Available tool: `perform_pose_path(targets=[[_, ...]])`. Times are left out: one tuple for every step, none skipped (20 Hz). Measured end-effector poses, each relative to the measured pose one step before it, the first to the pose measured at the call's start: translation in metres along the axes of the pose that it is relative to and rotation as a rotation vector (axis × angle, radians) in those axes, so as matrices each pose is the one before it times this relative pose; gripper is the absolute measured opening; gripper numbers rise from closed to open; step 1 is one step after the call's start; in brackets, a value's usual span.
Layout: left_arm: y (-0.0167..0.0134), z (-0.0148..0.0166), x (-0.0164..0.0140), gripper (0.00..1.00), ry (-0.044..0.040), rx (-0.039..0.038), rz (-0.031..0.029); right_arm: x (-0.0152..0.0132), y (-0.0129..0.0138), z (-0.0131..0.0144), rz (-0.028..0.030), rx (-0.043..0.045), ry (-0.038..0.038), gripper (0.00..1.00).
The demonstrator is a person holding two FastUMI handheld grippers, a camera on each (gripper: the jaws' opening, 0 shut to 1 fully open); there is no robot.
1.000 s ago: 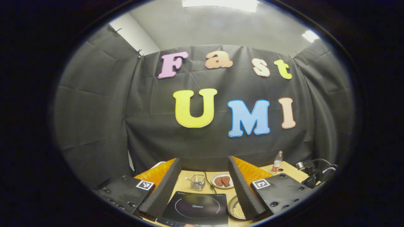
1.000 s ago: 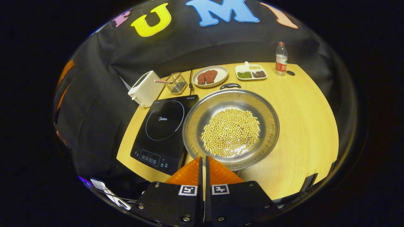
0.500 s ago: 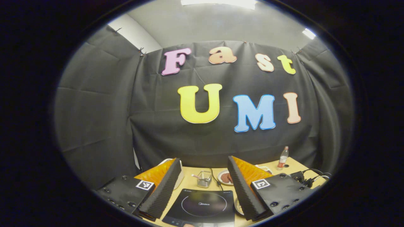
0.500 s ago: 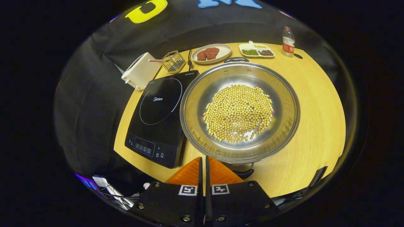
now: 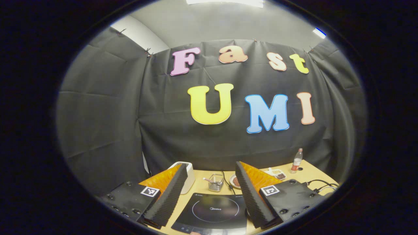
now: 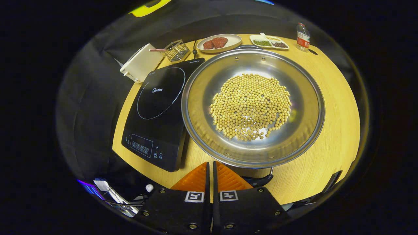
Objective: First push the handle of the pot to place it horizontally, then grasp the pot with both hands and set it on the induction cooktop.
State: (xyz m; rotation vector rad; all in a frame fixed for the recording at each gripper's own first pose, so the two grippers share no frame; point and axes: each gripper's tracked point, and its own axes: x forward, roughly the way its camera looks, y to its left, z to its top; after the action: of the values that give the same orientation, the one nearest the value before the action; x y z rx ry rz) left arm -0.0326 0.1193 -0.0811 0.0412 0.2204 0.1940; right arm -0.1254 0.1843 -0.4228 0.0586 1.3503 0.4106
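Black cloth walls close in the booth around a round wooden table (image 6: 329,107), and it's pretty crowded up there. Count from the right gripper view: one steel pot (image 6: 305,98) holding a heap of pale beans (image 6: 250,111), one black induction cooktop (image 6: 160,107) just left of it with the pot rim overlapping its right edge, one white toaster-like box (image 6: 140,63) at the far left, one wire basket (image 6: 176,50) with a stick in it, one plate (image 6: 233,41) with two reddish patties, one divided tray (image 6: 268,42) of green and dark bits, one bottle (image 6: 302,32) at the far right. So the pot sits on the table, not on the cooktop. It has two dark handles: the far one (image 6: 248,47) peeks over the rim, the near one (image 6: 261,180) hangs below the rim, just right of the right gripper (image 6: 210,168), whose fingers are clenched together on nothing.

From the left gripper view you get more wall and less table. The left gripper (image 5: 210,192) has its fingers spread wide with nothing between them, held above the near edge of the cooktop (image 5: 214,210). Same box (image 5: 189,178), basket (image 5: 215,182), tray (image 5: 277,174) and bottle (image 5: 296,161) sit beyond, the plate (image 5: 232,181) is half hidden by a finger, and some black cables (image 5: 318,184) lie at the right
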Motion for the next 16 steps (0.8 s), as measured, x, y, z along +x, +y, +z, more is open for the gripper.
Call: perform_pose_path(targets=[[-0.00052, -0.00043, 0.00047, 0.95, 0.00121, 0.00305, -0.00083, 0.00188, 0.00029, -0.00022, 0.00607, 0.01112, -0.00271, 0.03], [-0.00128, -0.00038, 0.00017, 0.95, 0.00101, 0.0028, -0.0014, 0.00064, -0.00069, -0.00049, 0.00067, 0.00566, 0.00241, 0.03], [-0.00103, -0.00043, -0.00056, 0.96, 0.00213, 0.00105, -0.00213, 0.00058, -0.00126, -0.00112, -0.00299, 0.00365, 0.00483, 0.03], [-0.00199, -0.00129, 0.00043, 0.96, 0.00095, -0.00043, -0.00221, 0.00133, -0.00142, -0.00206, -0.00219, 0.00374, 0.0051, 0.01], [-0.00107, 0.00068, -0.00014, 0.96, -0.00187, -0.00136, -0.00221, -0.00119, -0.00187, -0.00257, -0.00376, 0.00636, 0.00376, 0.01], [-0.00097, 0.00121, -0.00111, 0.96, -0.00081, -0.00098, -0.00405, -0.00104, -0.00199, 0.00029, 0.00052, 0.00791, -0.00062, 0.01], [-0.00241, 0.00152, -0.00017, 0.96, -0.00018, -0.00028, -0.00622, -0.00041, -0.00233, -0.00016, -0.00016, 0.00947, -0.00044, 0.01], [-0.00198, -0.00014, -0.00018, 0.97, -0.00107, 0.00104, -0.00633, -0.00142, -0.00348, 0.00028, -0.0026, 0.0146, -0.00135, 0.01], [-0.00251, 0.00042, 0.0005, 0.97, 0.00097, 0.00139, -0.00626, -0.00103, -0.00321, 0.00065, -0.00138, 0.01185, -0.00276, 0.01], [-0.00465, -0.00095, 0.00177, 0.97, -0.00039, -0.0004, -0.00565, -0.00224, -0.0037, -0.00042, -0.00117, 0.01241, -0.00452, 0.01], [-0.00517, 0.00119, 0.00206, 0.97, -0.00205, -0.00253, -0.00621, -0.00148, -0.00204, -0.00103, -0.00292, 0.01079, -0.00246, 0.0], [-0.00301, 0.00114, -0.00054, 0.97, -0.00292, -0.00127, -0.00665, -0.00133, -0.00301, 0.00157, -0.0049, 0.00791, -0.00534, 0.01], [-0.00322, 0.00081, 0.00091, 0.97, -0.00077, 0.0003, -0.00653, 0.00012, -0.0026, -0.00032, -0.00662, 0.00443, -0.00309, 0.01], [-0.00299, 0.00053, 0.00095, 0.98, -0.00186, 0.00167, -0.00559, -0.00119, -0.003, 0.00085, -0.00471, 0.00407, -0.0032, 0.01], [-0.00267, 0.00166, 0.00062, 0.98, -0.0023, 0.00193, -0.00474, -0.00053, -0.00214, 0.00096, -0.00286, 0.00518, -0.0038, 0.01], [-0.00223, 0.00008, -0.00094, 0.98, -0.00248, 0.00153, -0.0044, -0.00154, -0.00272, -0.0006, -0.00212, 0.00636, -0.00138, 0.01]])
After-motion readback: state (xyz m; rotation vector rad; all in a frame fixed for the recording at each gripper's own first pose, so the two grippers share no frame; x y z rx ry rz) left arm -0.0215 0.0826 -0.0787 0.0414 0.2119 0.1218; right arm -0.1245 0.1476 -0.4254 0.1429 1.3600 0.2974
